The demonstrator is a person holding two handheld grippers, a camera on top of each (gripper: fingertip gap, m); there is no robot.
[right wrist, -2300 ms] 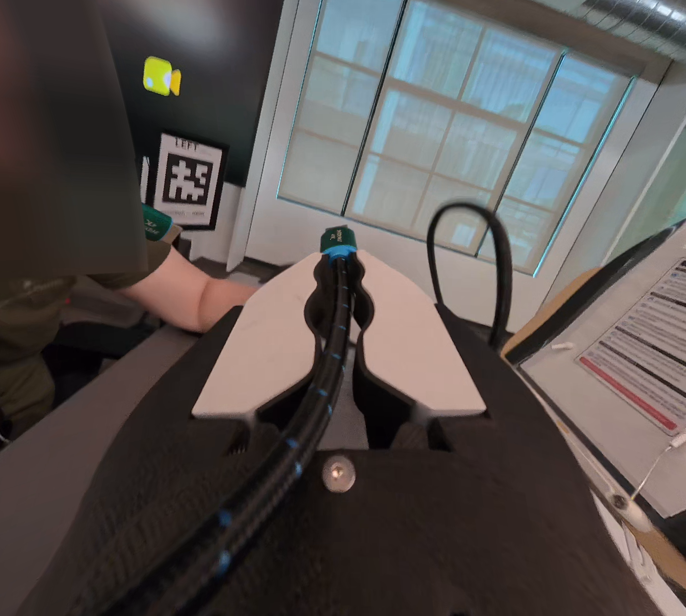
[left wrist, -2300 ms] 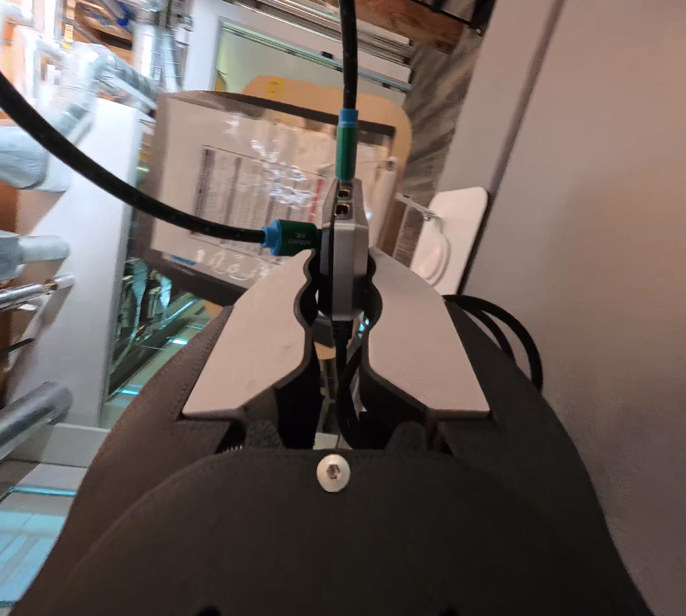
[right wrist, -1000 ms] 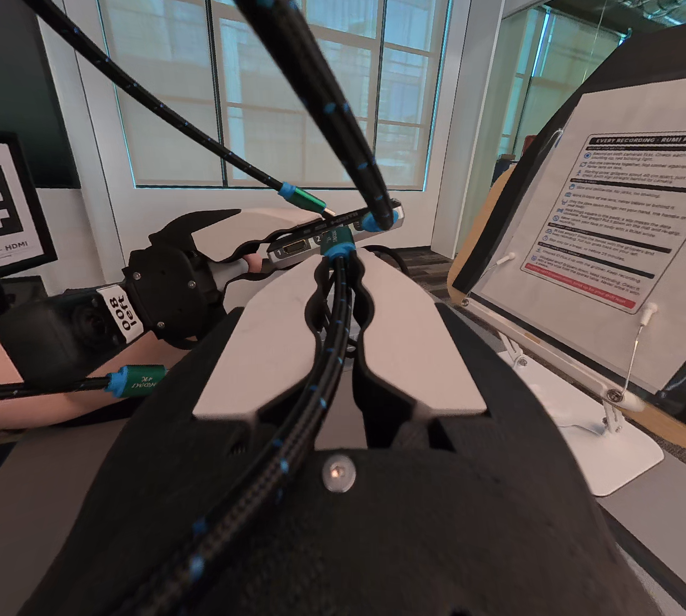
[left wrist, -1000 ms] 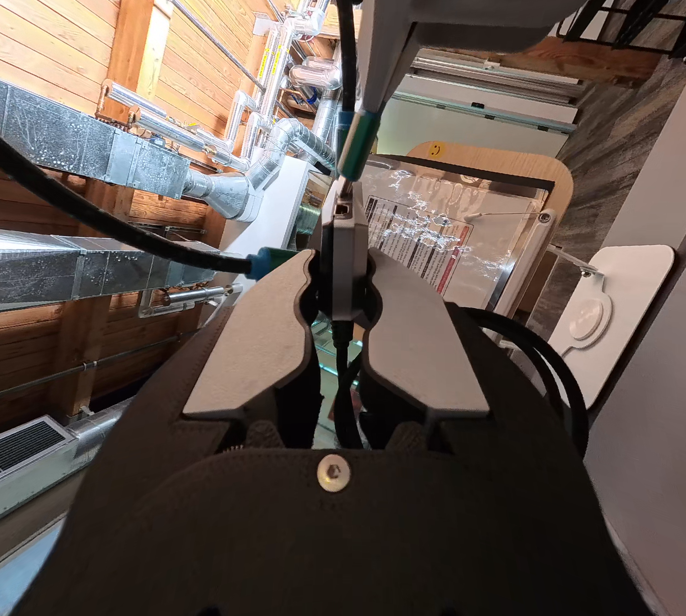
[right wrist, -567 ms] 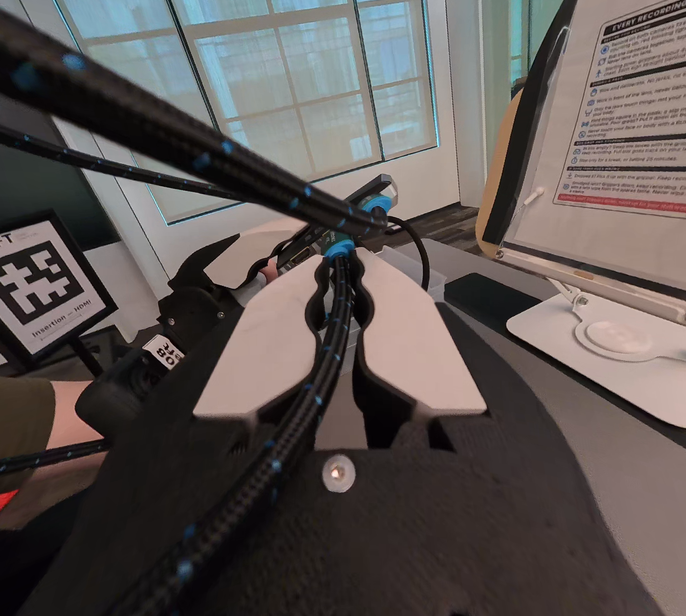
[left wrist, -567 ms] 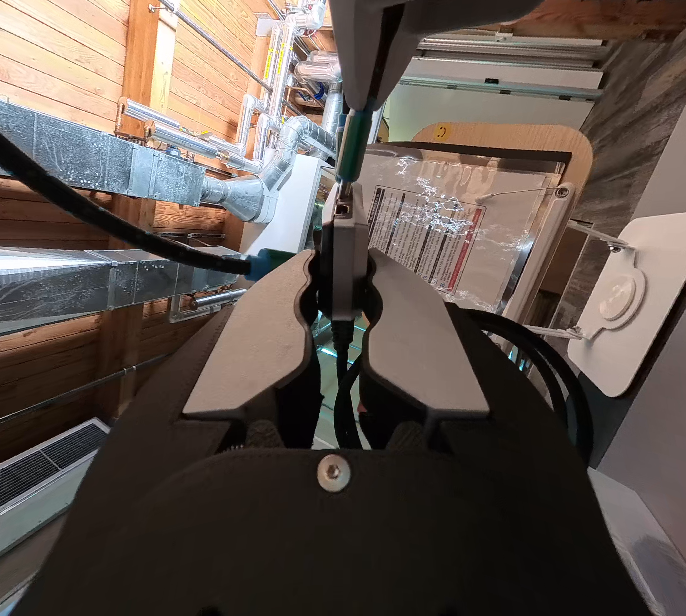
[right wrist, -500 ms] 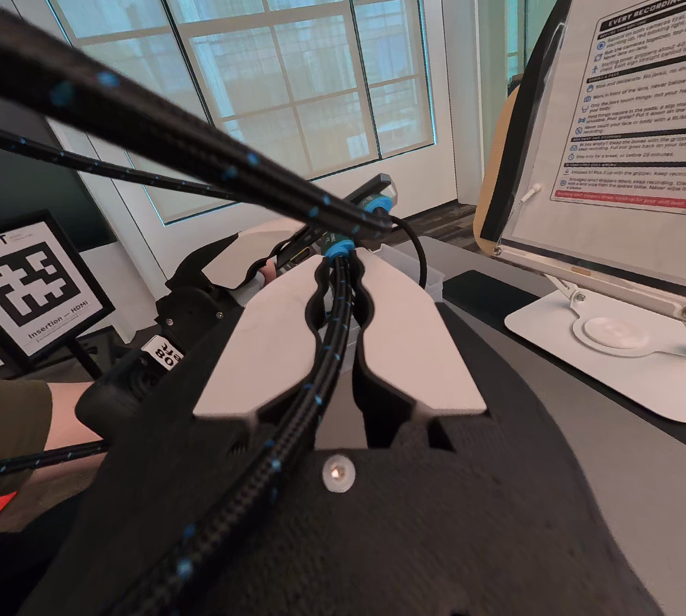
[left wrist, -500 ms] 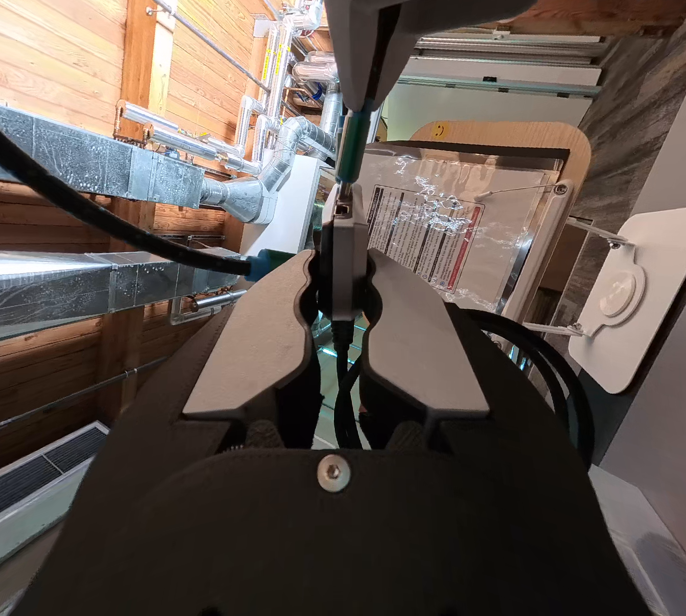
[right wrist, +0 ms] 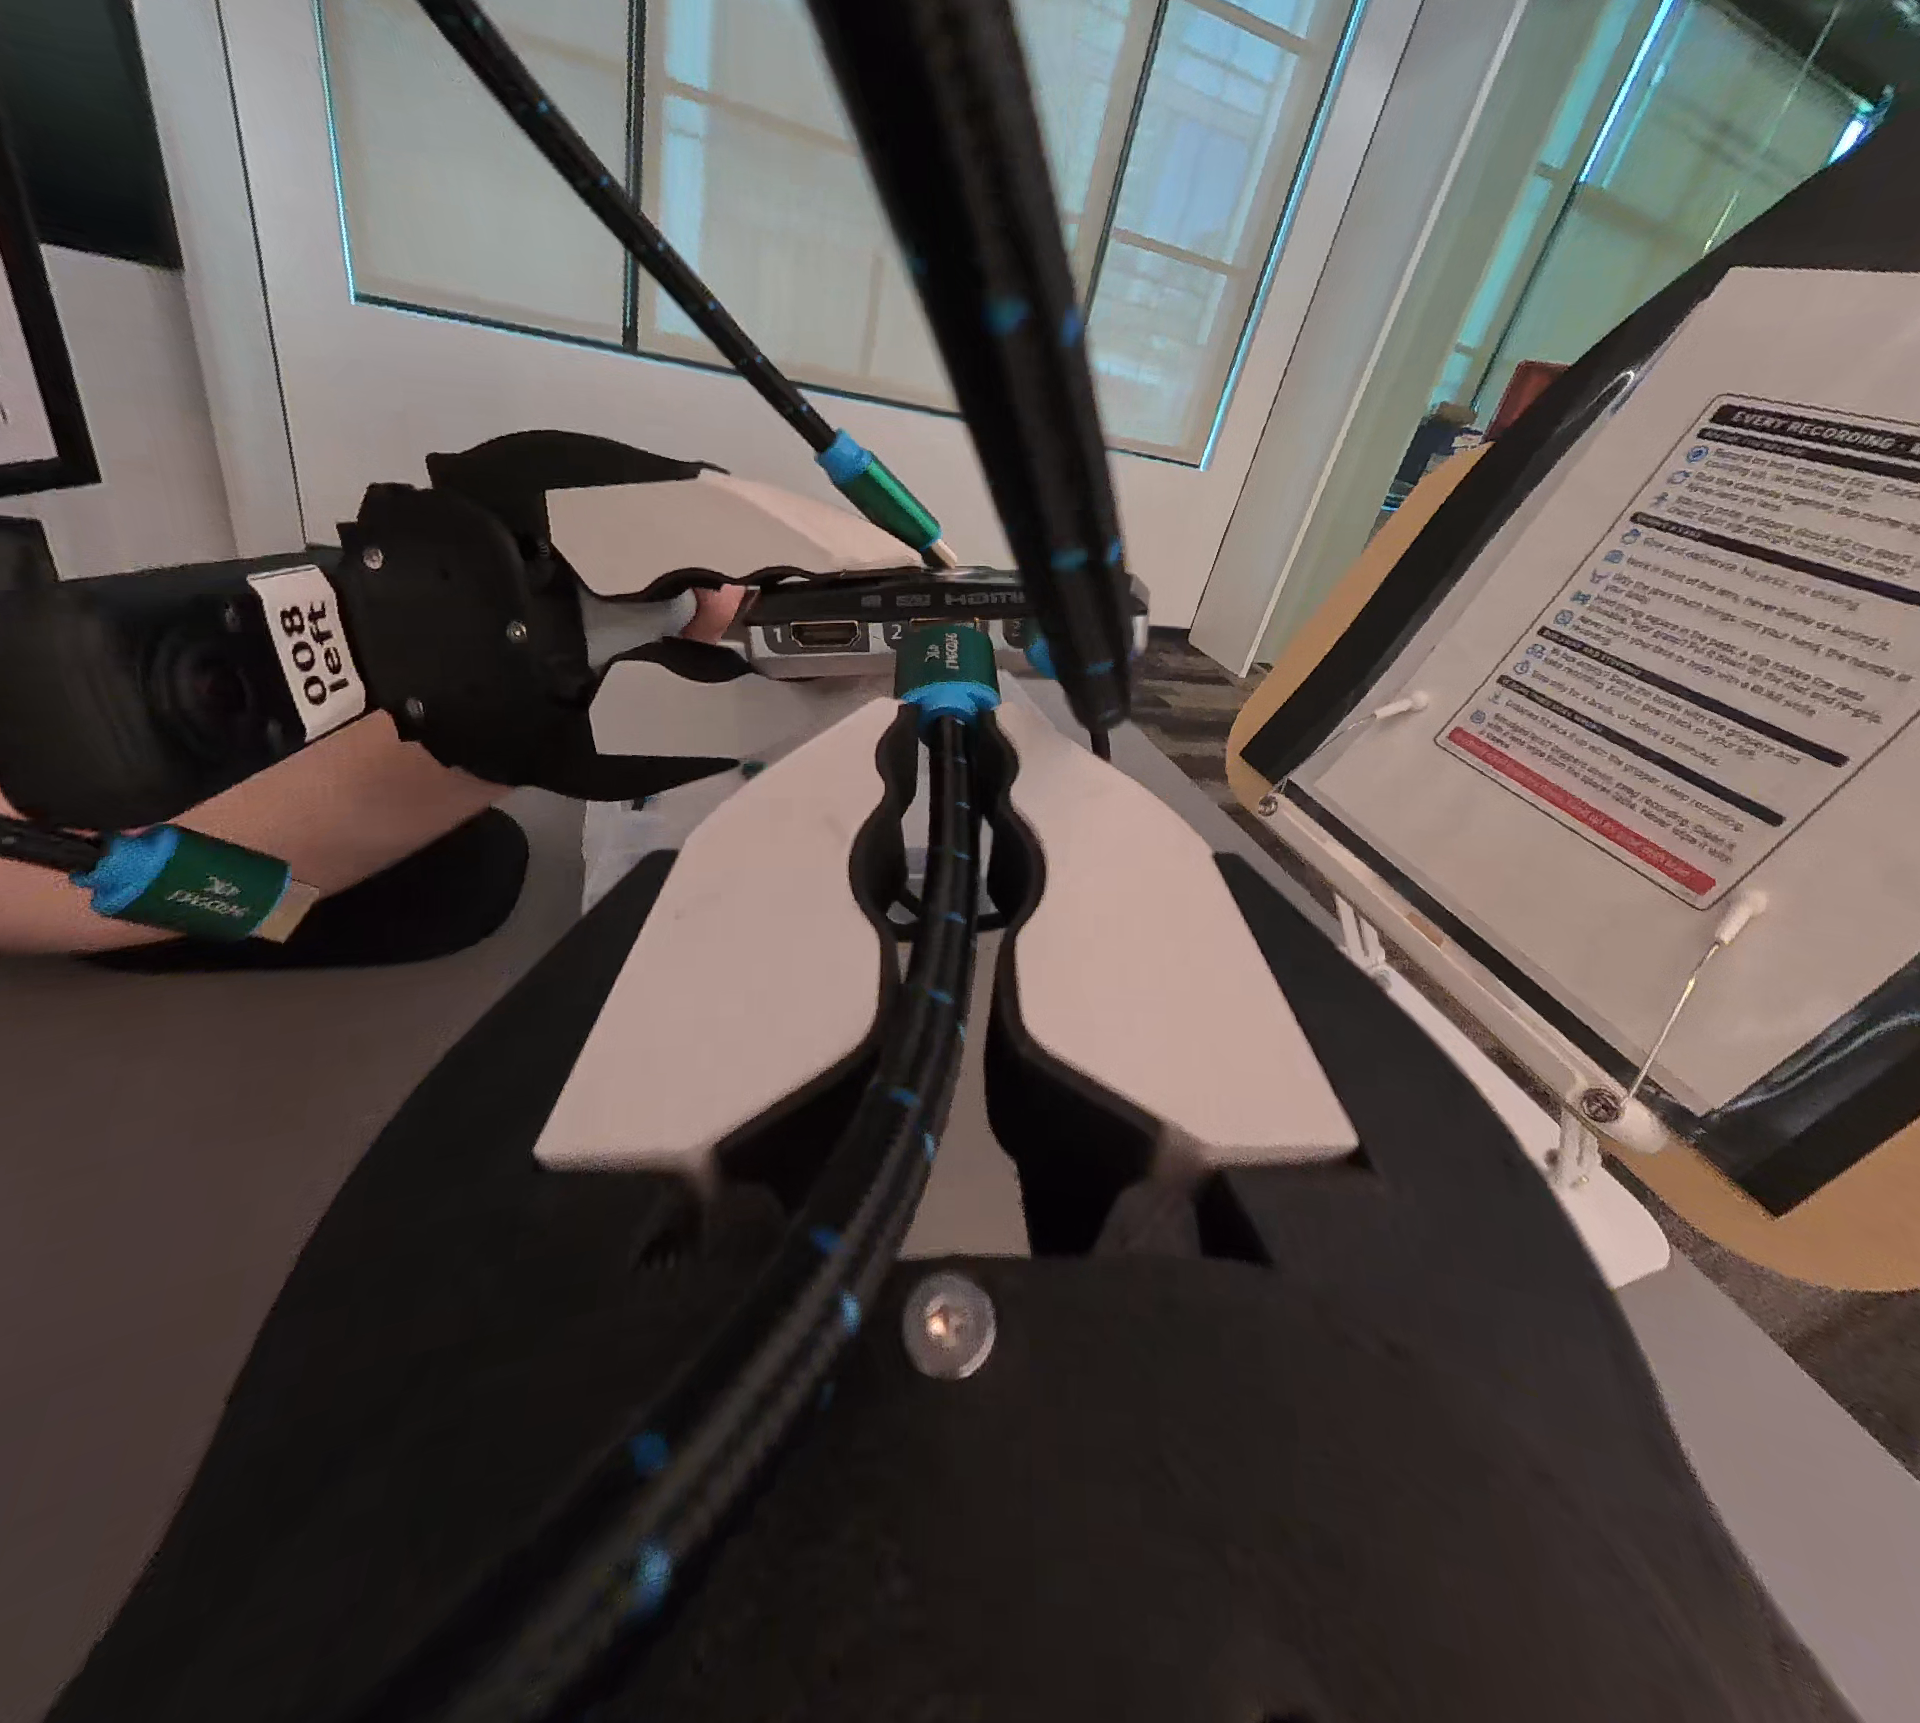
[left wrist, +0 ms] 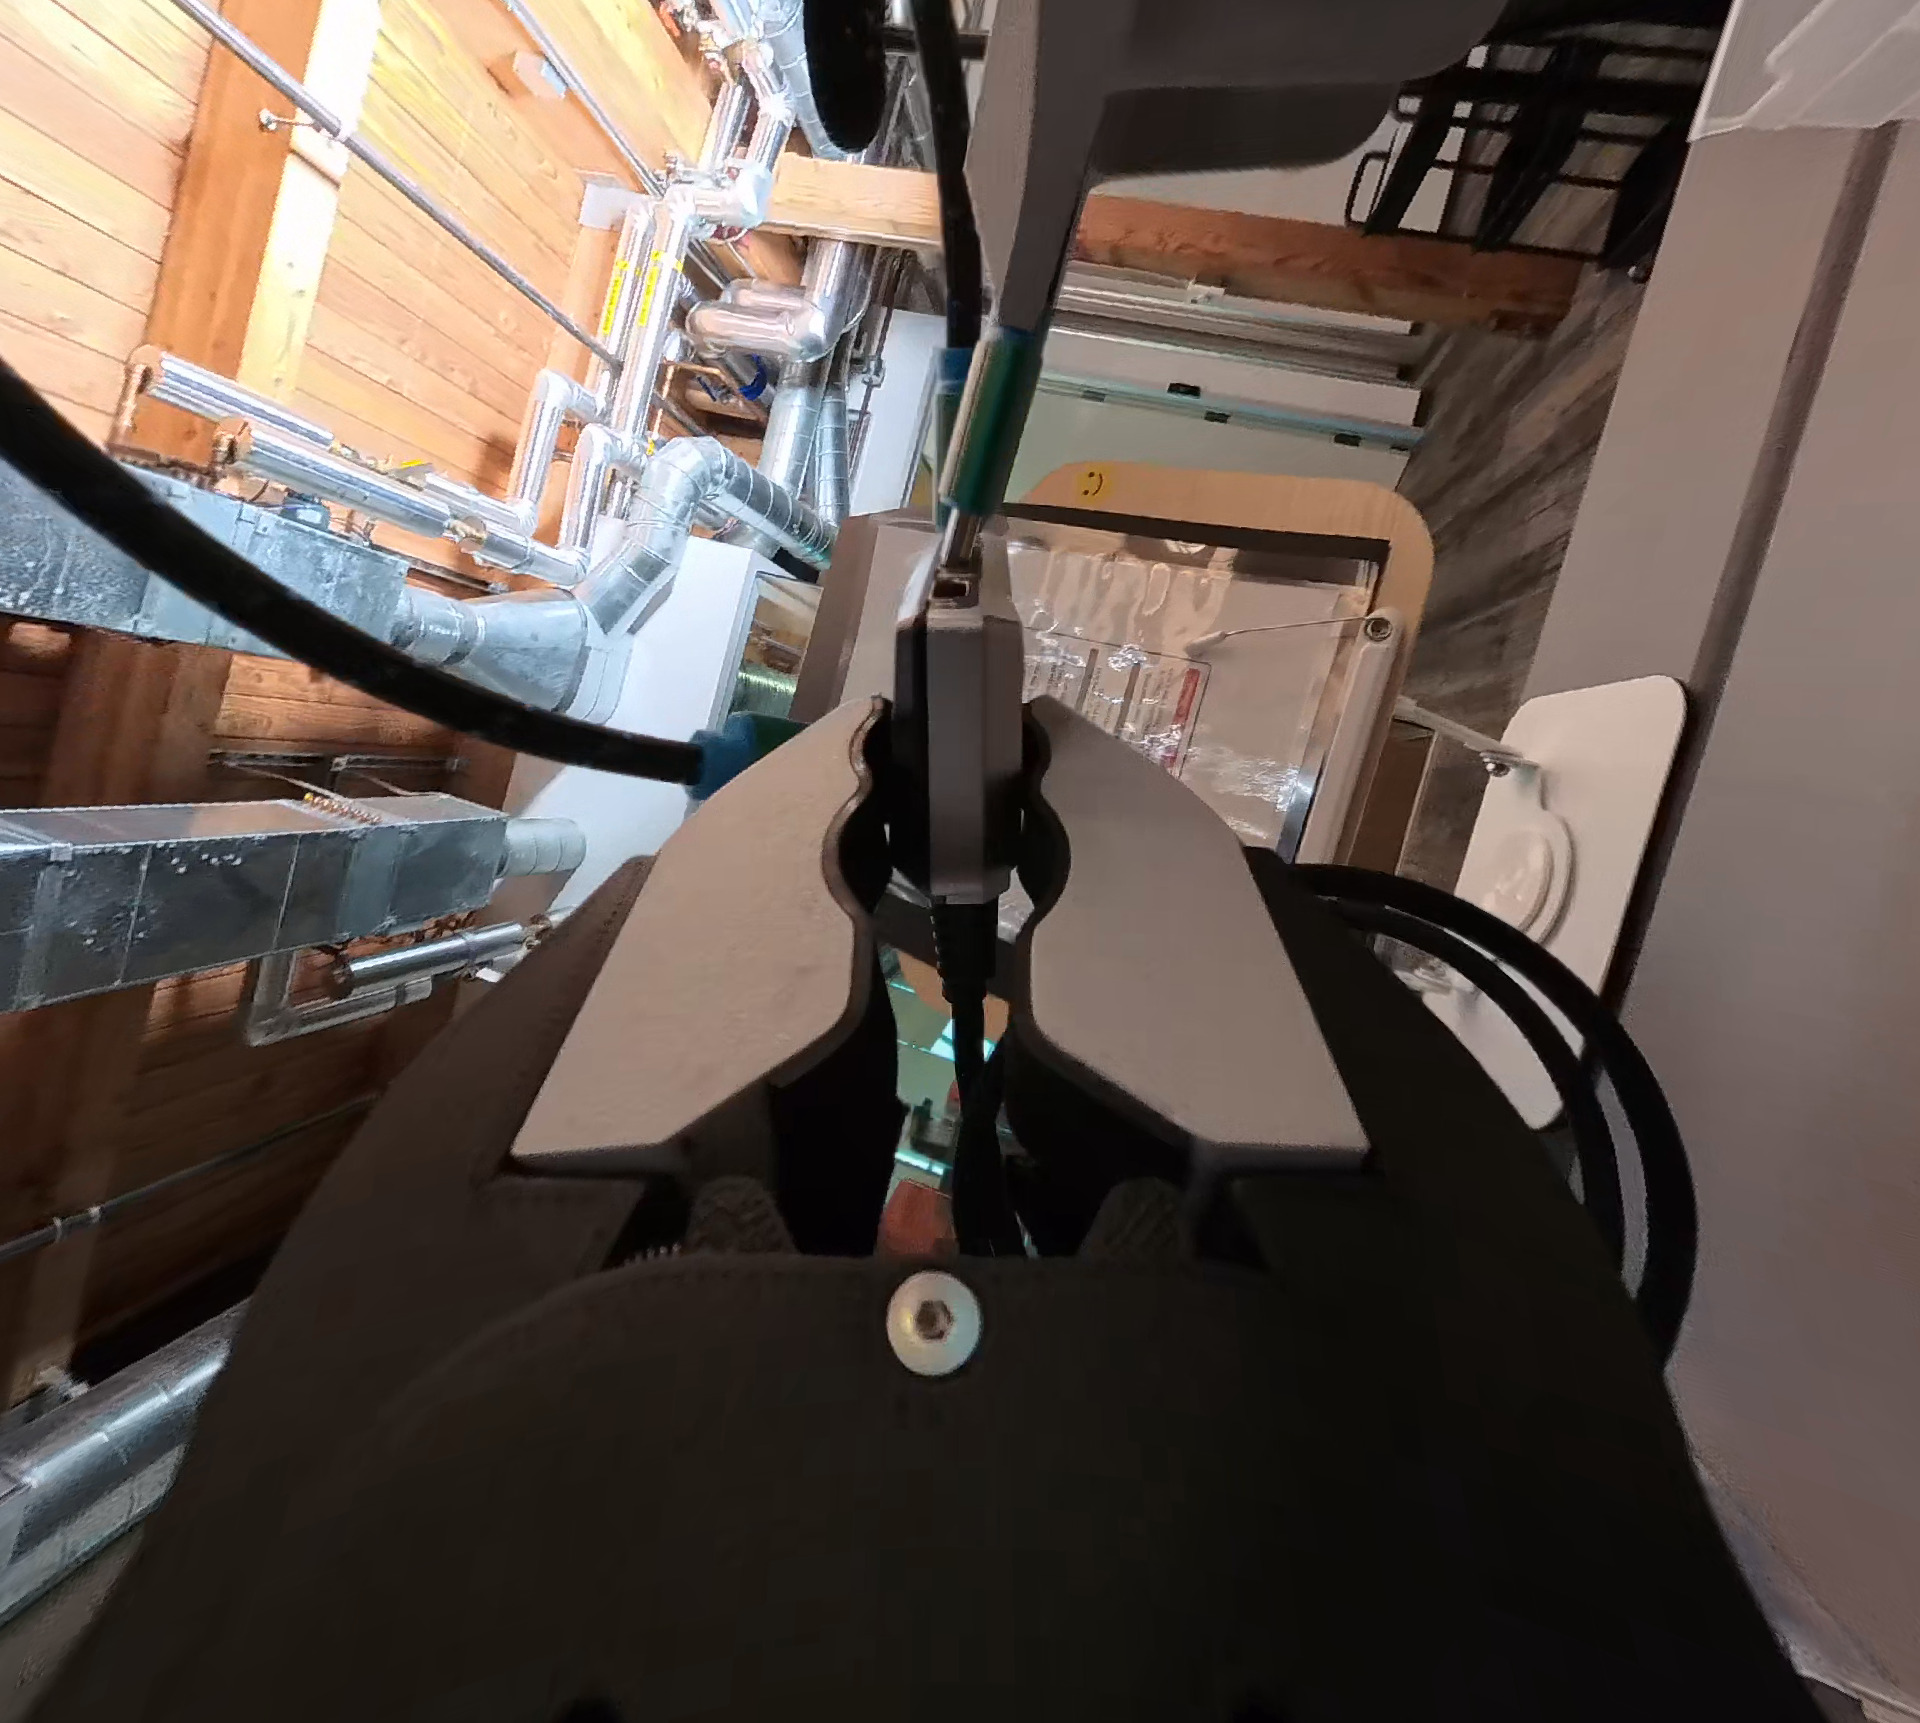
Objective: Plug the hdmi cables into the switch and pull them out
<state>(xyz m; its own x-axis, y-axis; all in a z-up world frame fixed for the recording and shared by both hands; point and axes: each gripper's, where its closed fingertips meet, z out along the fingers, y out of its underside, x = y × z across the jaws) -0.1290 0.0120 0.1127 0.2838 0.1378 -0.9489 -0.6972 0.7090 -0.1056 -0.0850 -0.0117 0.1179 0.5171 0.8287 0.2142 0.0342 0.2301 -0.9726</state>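
Note:
My left gripper (left wrist: 956, 723) is shut on one end of the flat grey HDMI switch (left wrist: 956, 697) and holds it in the air. The right wrist view shows this gripper (right wrist: 717, 619) and the switch (right wrist: 935, 603) side on. My right gripper (right wrist: 940, 723) is shut on a black braided cable just behind its green plug (right wrist: 940, 665). That plug stands at the switch's middle front port, tilted, with bare metal showing at its tip in the left wrist view (left wrist: 982, 426). Another green plug (right wrist: 883, 499) meets the switch's far side. A thick cable (right wrist: 935, 219) ends at the right port.
A loose green plug (right wrist: 197, 884) hangs at lower left beside a person's arm (right wrist: 312, 821). An instruction board on a white stand (right wrist: 1662, 686) is close on the right. The grey table (right wrist: 208, 1154) lies below. A black patch (right wrist: 416, 884) lies on it.
My right gripper has carried its plug from open air to the switch's front and lined it up with the middle port. My left gripper has kept its hold and tilted the switch.

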